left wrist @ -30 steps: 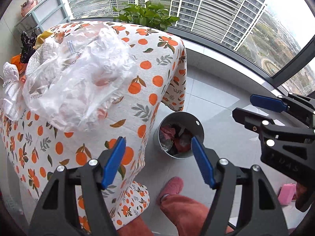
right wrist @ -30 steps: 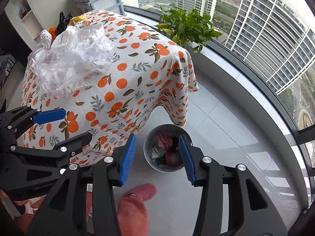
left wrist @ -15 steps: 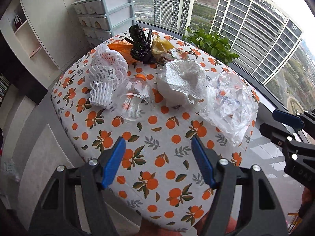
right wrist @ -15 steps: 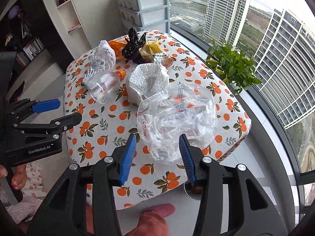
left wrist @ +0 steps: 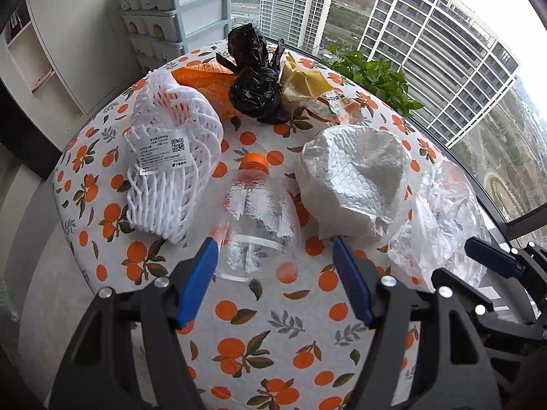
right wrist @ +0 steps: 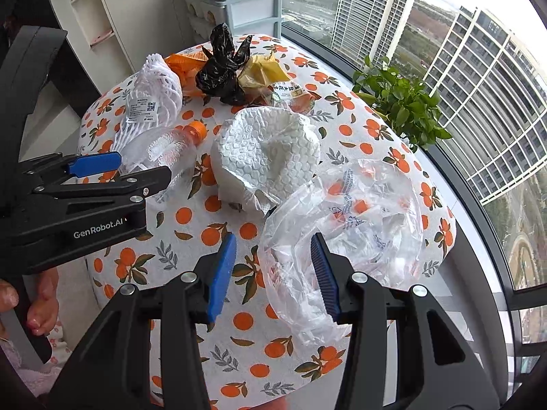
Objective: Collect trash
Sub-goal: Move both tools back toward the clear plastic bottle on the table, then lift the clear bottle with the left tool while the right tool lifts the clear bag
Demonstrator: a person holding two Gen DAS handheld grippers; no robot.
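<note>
A: Presently, how are the two grippers positioned?

B: The left gripper (left wrist: 275, 280) is held above the counter (left wrist: 273, 335), jaws released, nothing gripped. The clear plastic bottle (left wrist: 254, 218) with the orange cap (left wrist: 253, 162) is seen lying on its side just beyond the blue pads. The right gripper (right wrist: 270, 273) is likewise released; the near edge of the crumpled clear plastic bag (right wrist: 345, 225) is seen between its jaws, ungripped.

A: Where is the remaining trash located?

B: All of it is spread on the orange-print tablecloth. A white foam fruit net (left wrist: 169, 167) with a label is placed left of the bottle, touching it. A white bubble-wrap sheet (left wrist: 355, 184) is placed between bottle and bag. At the far edge, a black plastic bag (left wrist: 254, 78), an orange wrapper (left wrist: 205, 78) and a yellow wrapper (left wrist: 304, 82) are bunched together.
</note>
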